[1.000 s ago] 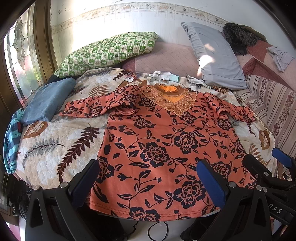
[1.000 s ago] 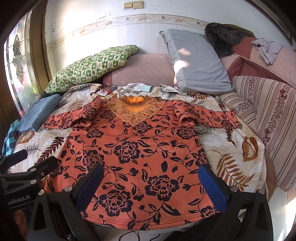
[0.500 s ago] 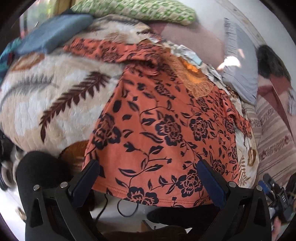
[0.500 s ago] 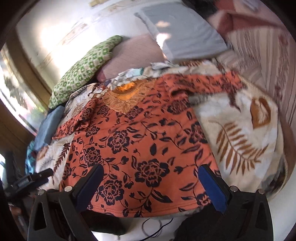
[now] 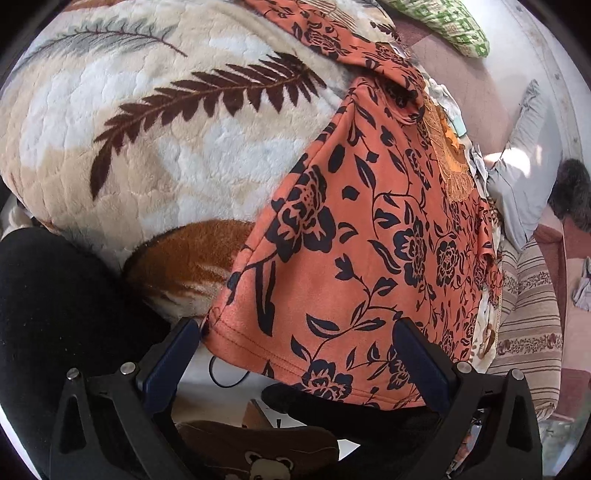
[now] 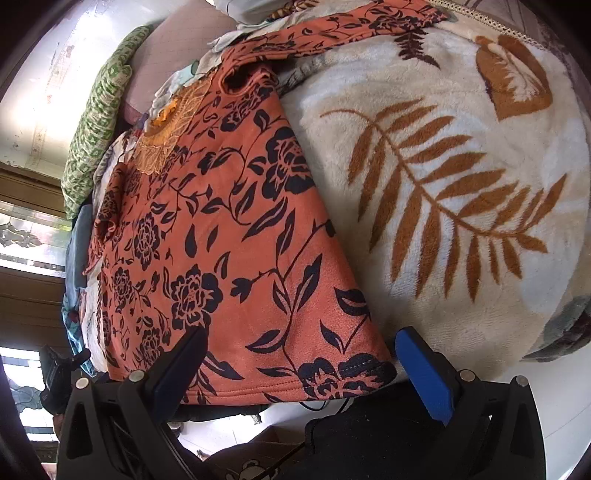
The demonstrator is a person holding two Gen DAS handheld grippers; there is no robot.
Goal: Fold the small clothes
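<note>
Orange floral top (image 5: 354, 236) lies flat, front up, on the leaf-print blanket (image 5: 147, 147) covering the bed; its hem hangs just over the bed's near edge. Sleeves are spread to either side, collar at the far end toward the green pillow (image 5: 443, 26).

Left hand-held gripper (image 5: 295, 354): jaws spread wide, nothing between them, straddling the hem's left corner. One finger sits just outside the corner, the other over the hem further in.

Right hand-held gripper (image 6: 299, 365): likewise spread and empty, bracketing the hem's right corner, outer finger just beside the side seam.

Judgement: both tools are set at the two bottom corners because a matched pair of corner grips lets the hem be lifted evenly and carried toward the collar without skewing. The overhanging hem probably helps, since a lower finger can slide beneath the cloth there. Fold not yet begun; the garment shows no crease.

Risk: plush blanket may get pinched along with the hem.
</note>
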